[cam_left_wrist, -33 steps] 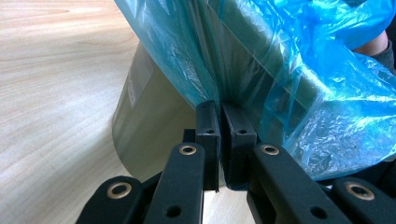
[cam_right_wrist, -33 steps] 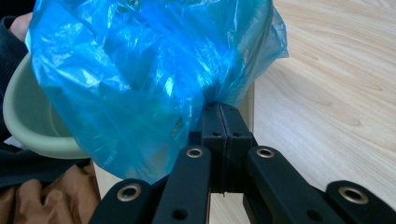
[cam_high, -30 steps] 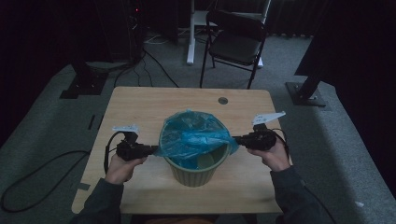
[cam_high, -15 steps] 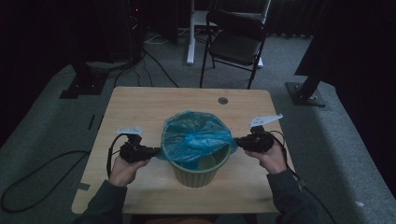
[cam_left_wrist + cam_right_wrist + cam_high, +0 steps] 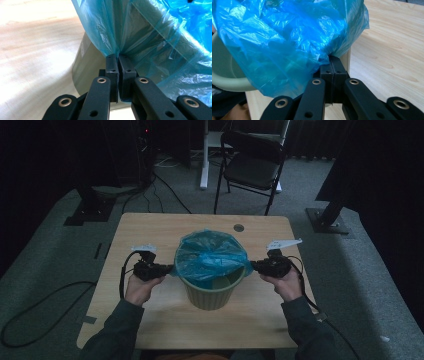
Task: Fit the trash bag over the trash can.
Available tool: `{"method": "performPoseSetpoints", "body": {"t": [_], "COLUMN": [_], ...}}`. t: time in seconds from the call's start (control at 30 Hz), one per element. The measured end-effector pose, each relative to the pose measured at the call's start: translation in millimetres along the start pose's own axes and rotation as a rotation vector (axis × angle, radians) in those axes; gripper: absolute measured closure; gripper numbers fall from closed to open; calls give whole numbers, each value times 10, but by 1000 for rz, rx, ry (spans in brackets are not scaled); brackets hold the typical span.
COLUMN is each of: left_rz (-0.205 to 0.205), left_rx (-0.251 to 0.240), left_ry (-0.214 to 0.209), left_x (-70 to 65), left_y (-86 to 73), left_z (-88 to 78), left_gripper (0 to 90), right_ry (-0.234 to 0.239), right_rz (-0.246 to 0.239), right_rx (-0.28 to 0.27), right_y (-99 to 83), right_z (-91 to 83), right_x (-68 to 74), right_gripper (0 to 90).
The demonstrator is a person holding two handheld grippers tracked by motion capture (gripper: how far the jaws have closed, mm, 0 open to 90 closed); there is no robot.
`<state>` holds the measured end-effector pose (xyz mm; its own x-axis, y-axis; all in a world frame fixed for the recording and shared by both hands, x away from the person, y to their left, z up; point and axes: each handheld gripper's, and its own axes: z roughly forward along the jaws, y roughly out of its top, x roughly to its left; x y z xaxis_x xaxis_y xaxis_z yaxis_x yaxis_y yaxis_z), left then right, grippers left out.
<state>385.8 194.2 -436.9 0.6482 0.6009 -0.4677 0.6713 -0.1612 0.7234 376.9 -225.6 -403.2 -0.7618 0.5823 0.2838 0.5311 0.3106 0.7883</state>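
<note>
A pale green bin stands near the middle of the wooden table. A blue plastic bag is spread over its mouth and bulges upward. My left gripper is at the bin's left rim, shut on the bag's edge; in the left gripper view the film is pinched between the closed pads against the bin wall. My right gripper is at the right rim, shut on the opposite edge; the blue bag gathers into the closed pads above the bin rim.
A small round hole sits in the table's far side. A black folding chair stands beyond the table, with stand bases and cables on the grey carpet around it.
Both hands have drawn nearer to the table's front, the left one more, pulling the bag's rim down over the bin's edges. Both grips on the bag hold.
</note>
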Motion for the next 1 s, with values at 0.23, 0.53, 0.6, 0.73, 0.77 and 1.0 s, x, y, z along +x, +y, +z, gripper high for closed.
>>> {"method": "performPoseSetpoints", "body": {"t": [0.23,0.53,0.6,0.73,0.77,1.0], "left_rz": [-33,-40,-40,-36,-38,-16], "left_rx": [-32,-98,-110,-130,-134,-106], "left_ry": [-20,24,22,2,0,-36], "left_x": [160,123,104,56,45,-75], "left_y": [36,-56,-63,-67,-64,-89], "left_z": [31,-354,-404,-456,-457,-420], "left_gripper": [780,602,587,576,570,555], "right_ry": [-5,-72,-72,-61,-57,10], "right_rz": [19,-1,-8,-18,-21,-39], "right_rx": [-23,-41,-43,-54,-54,-26], "right_y": [36,-12,-8,-3,-3,-36], "right_z": [73,-119,-150,-192,-196,-173], "right_x": [-134,-103,-85,-39,-31,45], "right_gripper": [857,743,729,710,709,720]}}
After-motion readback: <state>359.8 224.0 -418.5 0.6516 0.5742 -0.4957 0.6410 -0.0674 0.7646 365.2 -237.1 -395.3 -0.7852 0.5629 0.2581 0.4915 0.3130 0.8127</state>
